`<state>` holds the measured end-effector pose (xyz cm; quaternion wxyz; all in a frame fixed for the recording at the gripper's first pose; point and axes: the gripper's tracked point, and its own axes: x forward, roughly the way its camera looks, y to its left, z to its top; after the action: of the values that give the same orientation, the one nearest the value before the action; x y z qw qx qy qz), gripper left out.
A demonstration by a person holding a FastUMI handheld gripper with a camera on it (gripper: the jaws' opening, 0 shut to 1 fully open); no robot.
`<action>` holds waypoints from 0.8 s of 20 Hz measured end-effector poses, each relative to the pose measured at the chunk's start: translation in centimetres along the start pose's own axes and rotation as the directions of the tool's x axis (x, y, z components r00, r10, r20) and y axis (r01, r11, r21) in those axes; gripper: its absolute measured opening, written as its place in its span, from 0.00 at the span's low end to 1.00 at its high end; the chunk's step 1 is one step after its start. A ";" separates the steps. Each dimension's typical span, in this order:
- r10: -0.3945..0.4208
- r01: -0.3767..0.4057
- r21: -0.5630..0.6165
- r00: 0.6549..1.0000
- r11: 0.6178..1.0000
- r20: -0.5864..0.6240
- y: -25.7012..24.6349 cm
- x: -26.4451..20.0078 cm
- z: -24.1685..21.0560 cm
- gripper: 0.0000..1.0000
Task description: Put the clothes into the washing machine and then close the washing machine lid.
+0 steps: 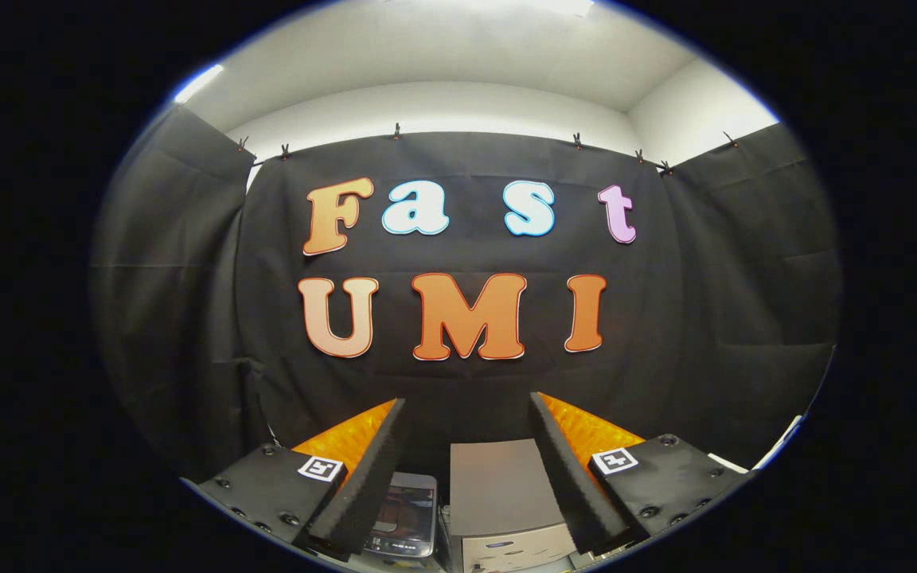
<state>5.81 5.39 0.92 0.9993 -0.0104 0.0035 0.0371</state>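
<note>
fingers point(538, 446) stand spread with nothing between them, held level toward the black cloth wall point(188, 318). washing machine point(498, 501) sits low, just under and between them; its grey lid looks down. clothes aren't something you can make out here. tip the gripper downward and find both before moving in.

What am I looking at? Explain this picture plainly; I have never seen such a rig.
This is a handheld gripper, carried by a person; no robot arm. The camera rides on it and looks forward along its two jaws, which stand wide apart. Beyond them hangs the booth's black cloth wall, with a white wall above. Low between the jaws sits a grey-and-white boxy appliance, probably the washing machine. Beside it, under the left jaw, is a dark glossy-fronted object I cannot identify. Nothing is held.
</note>
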 end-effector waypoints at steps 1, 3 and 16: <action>-0.002 0.002 0.001 1.000 1.000 0.001 -0.1 0.0 -0.1 0.98; -0.001 0.001 0.001 1.000 1.000 0.006 0.0 0.0 0.1 0.98; 0.003 -0.003 -0.009 1.000 1.000 0.004 0.0 0.5 -0.4 0.98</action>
<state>6.27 5.46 0.50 0.9991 -0.0146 0.0011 0.0387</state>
